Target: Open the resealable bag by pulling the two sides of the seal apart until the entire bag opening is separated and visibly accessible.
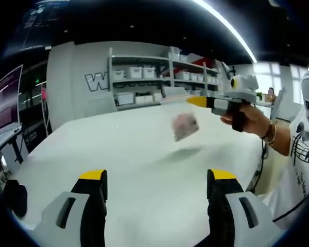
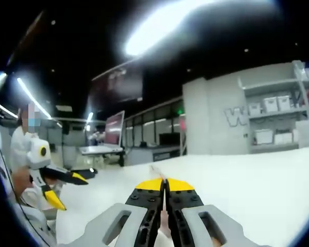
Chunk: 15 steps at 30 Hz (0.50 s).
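Two grey plastic hand-held grippers with yellow tips work over a broad white matt bench (image 1: 144, 154). In the left gripper view, the left hand-held gripper (image 1: 157, 180) stands released, jaws wide apart with nothing between them. Farther right, the small clear resealable bag (image 1: 184, 126), blurred and pinkish inside, hangs above the bench's far right part from the right hand-held gripper (image 1: 198, 101). That right hand-held gripper is clenched on the bag's top edge.
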### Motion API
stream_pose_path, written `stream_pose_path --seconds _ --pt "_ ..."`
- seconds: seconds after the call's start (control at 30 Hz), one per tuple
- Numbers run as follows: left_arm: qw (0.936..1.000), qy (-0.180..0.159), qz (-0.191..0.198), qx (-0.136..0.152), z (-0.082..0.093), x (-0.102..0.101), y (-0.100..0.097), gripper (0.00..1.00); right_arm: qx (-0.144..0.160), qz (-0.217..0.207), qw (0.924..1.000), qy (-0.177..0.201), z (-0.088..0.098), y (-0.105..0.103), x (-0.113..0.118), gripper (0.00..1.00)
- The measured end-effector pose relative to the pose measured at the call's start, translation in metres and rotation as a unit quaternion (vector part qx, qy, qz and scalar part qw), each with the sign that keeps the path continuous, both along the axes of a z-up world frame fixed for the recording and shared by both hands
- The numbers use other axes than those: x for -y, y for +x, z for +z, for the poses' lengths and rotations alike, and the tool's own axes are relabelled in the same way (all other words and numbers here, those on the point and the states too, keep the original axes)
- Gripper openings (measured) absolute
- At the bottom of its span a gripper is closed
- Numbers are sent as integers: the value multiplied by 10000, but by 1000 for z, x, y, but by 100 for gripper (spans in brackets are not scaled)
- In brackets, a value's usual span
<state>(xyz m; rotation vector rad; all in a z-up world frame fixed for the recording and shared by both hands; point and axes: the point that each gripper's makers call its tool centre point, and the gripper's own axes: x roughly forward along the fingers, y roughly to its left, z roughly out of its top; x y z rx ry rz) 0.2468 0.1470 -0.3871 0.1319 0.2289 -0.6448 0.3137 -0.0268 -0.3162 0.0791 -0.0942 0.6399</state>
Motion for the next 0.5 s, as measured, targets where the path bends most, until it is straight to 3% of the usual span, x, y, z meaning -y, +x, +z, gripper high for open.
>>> stream_pose_path --seconds 0.5 --pt "10000 31 -89 10 1 6 -2 77 58 116 9998 130 6 -28 -1 0"
